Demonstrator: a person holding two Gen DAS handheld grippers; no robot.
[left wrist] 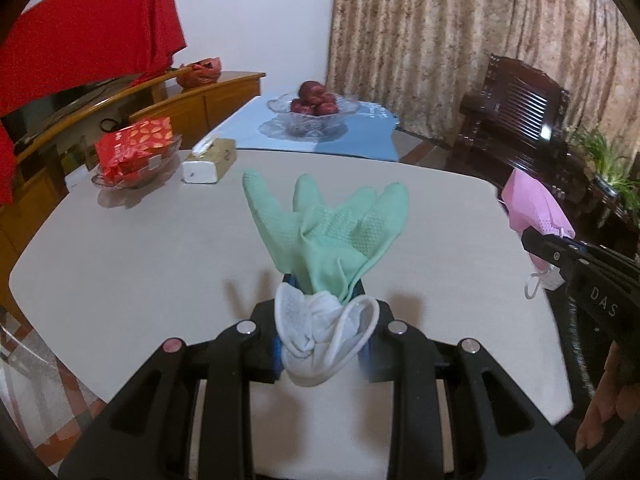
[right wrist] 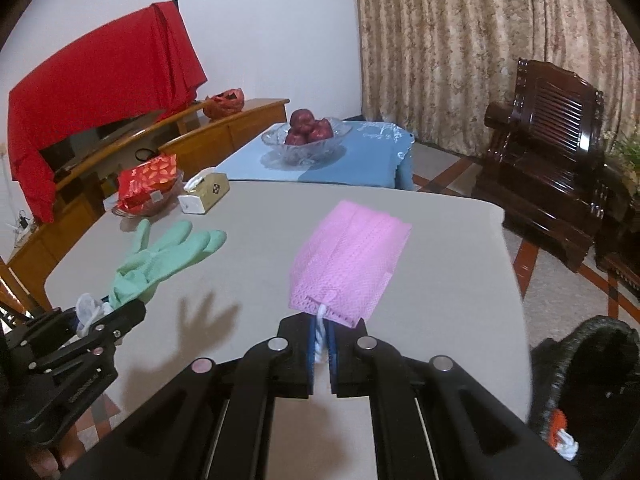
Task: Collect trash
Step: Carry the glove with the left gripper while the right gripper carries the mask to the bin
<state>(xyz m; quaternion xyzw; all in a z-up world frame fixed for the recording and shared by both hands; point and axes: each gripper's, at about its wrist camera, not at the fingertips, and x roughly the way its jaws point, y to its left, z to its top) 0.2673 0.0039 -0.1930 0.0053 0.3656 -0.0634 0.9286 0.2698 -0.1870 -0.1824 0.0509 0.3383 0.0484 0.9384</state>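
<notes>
Left gripper clamped tight on a green rubber glove, cuff bunched white between the blue pads, five green fingers poking up and away past the tips. Glove lifted off the pale table, dark shadow of it lying on the tabletop just below.

Right gripper pinched on the white ear loop of a pink face mask, jaws nearly touching. Mask sticking out ahead of the tips, held in the air above the table.

Off to the left and further ahead of both grippers: a tissue box, and just beside it a glass dish with red packets inside. Straight ahead, past the far table edge: a glass bowl of red apples on a blue cloth. Beyond that, a flowery curtain. Far right: a dark wooden chair. Low on the right, close beside the right gripper: a black bin, with a scrap of white and orange by its rim.
</notes>
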